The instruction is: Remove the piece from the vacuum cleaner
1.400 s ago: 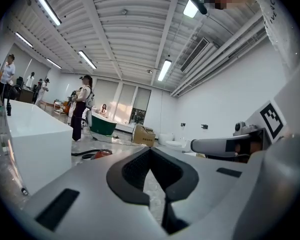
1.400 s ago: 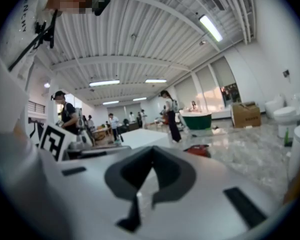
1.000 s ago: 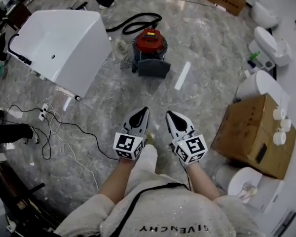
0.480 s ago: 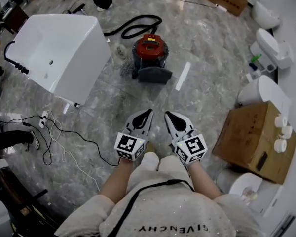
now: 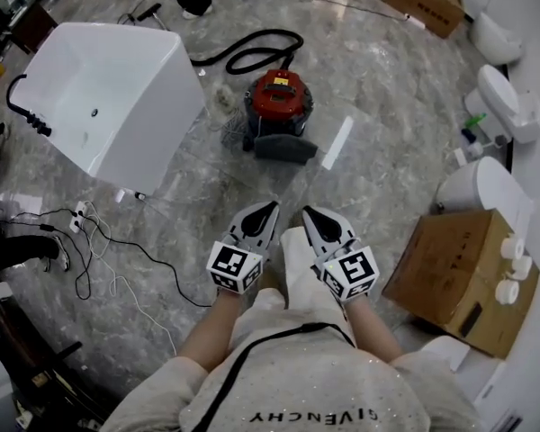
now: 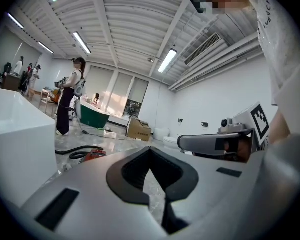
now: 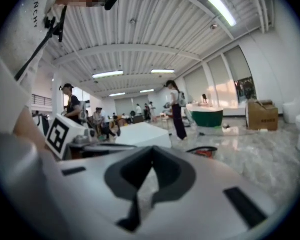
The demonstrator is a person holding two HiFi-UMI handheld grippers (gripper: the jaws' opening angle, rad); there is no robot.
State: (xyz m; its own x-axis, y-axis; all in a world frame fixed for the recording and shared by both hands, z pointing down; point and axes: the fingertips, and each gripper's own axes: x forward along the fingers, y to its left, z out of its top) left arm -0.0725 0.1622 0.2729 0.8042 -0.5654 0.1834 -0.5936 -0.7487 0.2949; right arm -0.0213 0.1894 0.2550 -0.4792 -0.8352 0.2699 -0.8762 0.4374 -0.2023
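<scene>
The person has stepped nearer the vacuum cleaner (image 5: 279, 97), which is still far ahead. The left gripper (image 5: 266, 209) and right gripper (image 5: 310, 212) stay pressed together, empty; nothing is removed yet.

Far centre: round red-lidded vacuum cleaner (image 5: 277, 97), yellow label, dark body. Coiled black hose (image 5: 256, 50). Flat dark grey piece (image 5: 285, 148) on its near side. Grey veined marble floor (image 5: 387, 88). Far left, white tub (image 5: 108, 97). Near right, brown cardboard box (image 5: 454, 273). Left gripper (image 5: 268, 207) and right gripper (image 5: 308, 212): pale grey, black pads, black-and-white square markers.
</scene>
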